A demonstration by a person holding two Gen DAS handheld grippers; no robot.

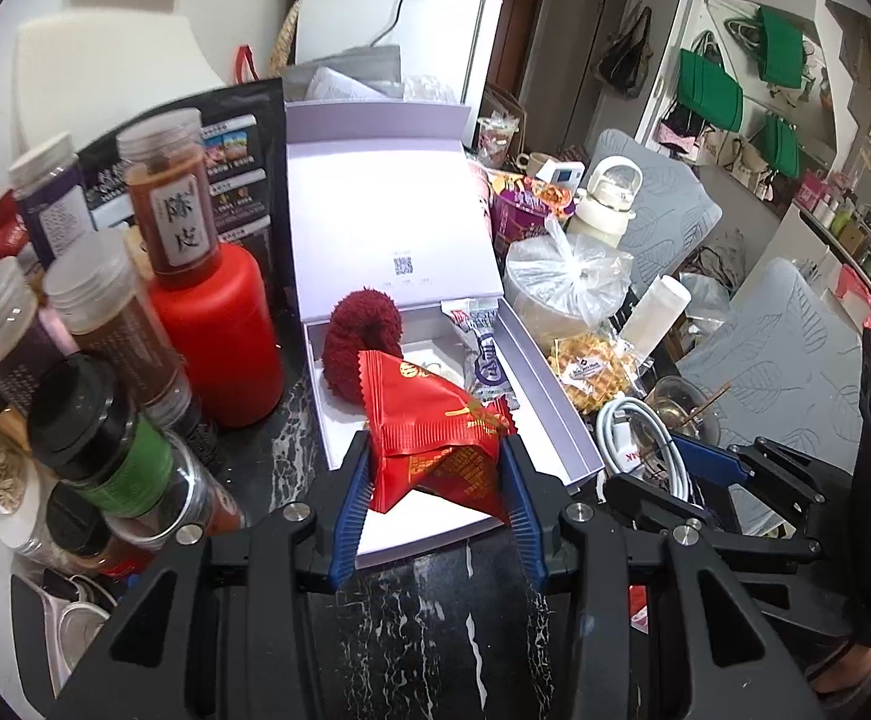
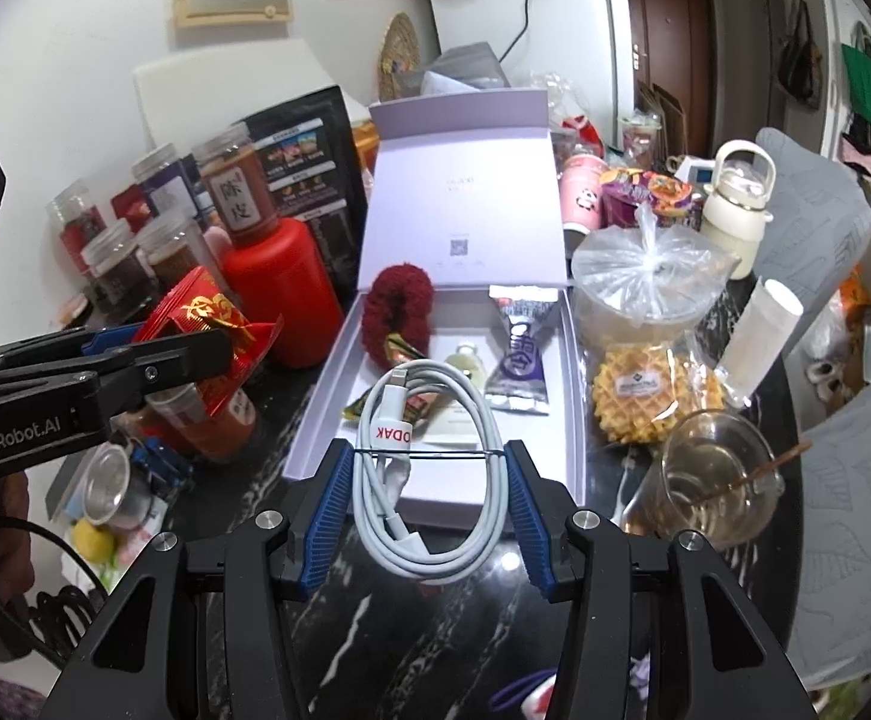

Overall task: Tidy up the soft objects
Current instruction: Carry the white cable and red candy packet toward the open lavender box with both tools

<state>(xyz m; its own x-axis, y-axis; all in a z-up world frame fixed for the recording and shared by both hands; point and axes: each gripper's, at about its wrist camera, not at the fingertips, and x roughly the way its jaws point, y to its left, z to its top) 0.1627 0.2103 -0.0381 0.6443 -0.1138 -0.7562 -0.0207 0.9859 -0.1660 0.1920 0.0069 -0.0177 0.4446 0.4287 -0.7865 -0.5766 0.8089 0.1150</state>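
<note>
Evidently both grippers are hovering beside the open lilac box (image 2: 546,381), left gripper (image 1: 435,462) pinching a red snack packet (image 1: 435,432), right gripper (image 2: 426,480) clamping a coiled white cable (image 2: 429,468), each presumably awaiting placement beside the maroon scrunchie (image 2: 396,306) inside.

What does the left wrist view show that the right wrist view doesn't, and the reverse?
Left wrist only: the left gripper head-on, pads clamped on the red snack packet. Right wrist only: the right gripper holding the coiled white cable, plus a yellow wrapped candy in the box. Both: the open lavender box, dark red scrunchie, purple sachet, red bottle and waffle.
</note>
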